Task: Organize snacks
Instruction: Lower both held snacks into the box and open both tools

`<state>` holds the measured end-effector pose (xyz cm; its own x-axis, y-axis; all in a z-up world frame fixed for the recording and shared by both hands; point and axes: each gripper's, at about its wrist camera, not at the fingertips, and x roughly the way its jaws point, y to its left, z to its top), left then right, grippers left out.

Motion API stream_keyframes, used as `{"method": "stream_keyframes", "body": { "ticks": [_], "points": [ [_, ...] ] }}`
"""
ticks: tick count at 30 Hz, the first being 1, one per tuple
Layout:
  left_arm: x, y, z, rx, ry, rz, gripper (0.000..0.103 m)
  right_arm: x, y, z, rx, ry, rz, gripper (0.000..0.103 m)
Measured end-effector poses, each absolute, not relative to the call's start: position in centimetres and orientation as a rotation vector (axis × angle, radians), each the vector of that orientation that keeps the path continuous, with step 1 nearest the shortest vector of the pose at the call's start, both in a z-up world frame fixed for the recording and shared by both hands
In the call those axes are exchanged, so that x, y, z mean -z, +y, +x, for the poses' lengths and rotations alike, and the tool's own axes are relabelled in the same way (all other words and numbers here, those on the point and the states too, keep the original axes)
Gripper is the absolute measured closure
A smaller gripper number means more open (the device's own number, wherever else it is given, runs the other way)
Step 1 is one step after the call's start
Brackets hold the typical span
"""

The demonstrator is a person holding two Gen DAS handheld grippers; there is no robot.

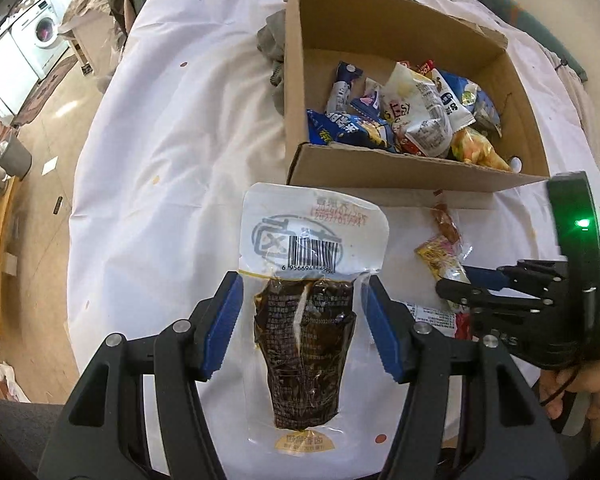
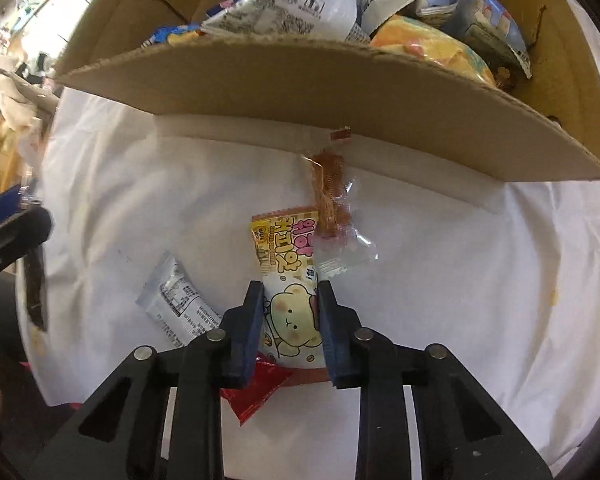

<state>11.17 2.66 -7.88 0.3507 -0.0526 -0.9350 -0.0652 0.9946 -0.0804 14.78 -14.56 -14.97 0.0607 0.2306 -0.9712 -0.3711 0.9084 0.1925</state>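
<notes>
Now, with the right gripper [image 2: 290, 322] fingers clamped on the yellow bear-print snack packet [image 2: 288, 280] and the left gripper [image 1: 304, 316] fingers apart around the dark vacuum-sealed pouch [image 1: 306, 320], lift the packet clear over the cardboard box's [image 2: 340, 104] near wall.

Black left gripper [image 1: 304, 316], blue ridged pads [image 1: 220, 328], silver screws, bare-skinned hand [image 1: 580, 396]

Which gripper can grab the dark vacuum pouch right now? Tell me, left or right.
Probably the left gripper: its open jaws already flank the pouch, with nothing between. The right gripper seems busy, closed around the yellow bear packet.
</notes>
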Motion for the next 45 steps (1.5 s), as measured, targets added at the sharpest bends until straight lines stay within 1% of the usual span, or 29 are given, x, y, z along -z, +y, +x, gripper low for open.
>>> {"method": "stream_keyframes", "body": {
  "ticks": [3,7,9,12,17,23,27,30,33,37,39,42,45],
  "points": [
    [7.8,3.1,10.8,-0.01,1.206,-0.124,0.046,13.8,-15.7,14.5,-0.509,1.432,-0.049,0.076],
    [6.8,3.0,10.3,-0.007,1.176,-0.133,0.046,10.9,-17.8,13.9,-0.611,1.39,0.094,0.076],
    [6.0,2.9,9.9,0.002,1.148,-0.144,0.046,9.3,-18.5,13.9,-0.636,1.34,0.138,0.076],
    [4.3,3.1,9.5,-0.015,1.07,-0.161,0.046,6.2,-20.1,13.9,-0.645,1.211,0.193,0.076],
    [0.5,3.3,10.8,-0.027,0.951,-0.157,0.046,2.6,-22.4,14.7,-0.627,1.049,0.275,0.076],
    [-2.5,3.5,13.6,-0.018,0.89,-0.154,0.046,-0.9,-25.2,16.7,-0.545,0.894,0.306,0.076],
    [-4.1,3.7,15.8,-0.01,0.858,-0.184,0.046,-0.9,-26.3,18.5,-0.487,0.865,0.343,0.075],
    [-5.0,4.0,17.7,-0.013,0.804,-0.242,0.046,0.0,-26.4,19.9,-0.445,0.893,0.337,0.075],
    [-4.8,3.4,19.4,-0.016,0.779,-0.223,0.045,1.1,-26.1,21.4,-0.421,0.93,0.326,0.075],
    [-2.5,2.2,21.3,0.025,0.771,-0.159,0.045,2.3,-25.8,22.0,-0.409,0.973,0.323,0.075],
    [-1.0,2.4,21.8,0.099,0.783,-0.196,0.045,2.4,-25.7,21.6,-0.412,0.978,0.32,0.075],
    [0.7,2.8,23.0,0.071,0.868,-0.239,0.045,2.7,-25.9,21.8,-0.391,0.962,0.302,0.075],
    [1.3,2.9,23.7,0.058,0.878,-0.24,0.045,3.7,-26.1,22.6,-0.365,0.996,0.309,0.075]
  ]
}}
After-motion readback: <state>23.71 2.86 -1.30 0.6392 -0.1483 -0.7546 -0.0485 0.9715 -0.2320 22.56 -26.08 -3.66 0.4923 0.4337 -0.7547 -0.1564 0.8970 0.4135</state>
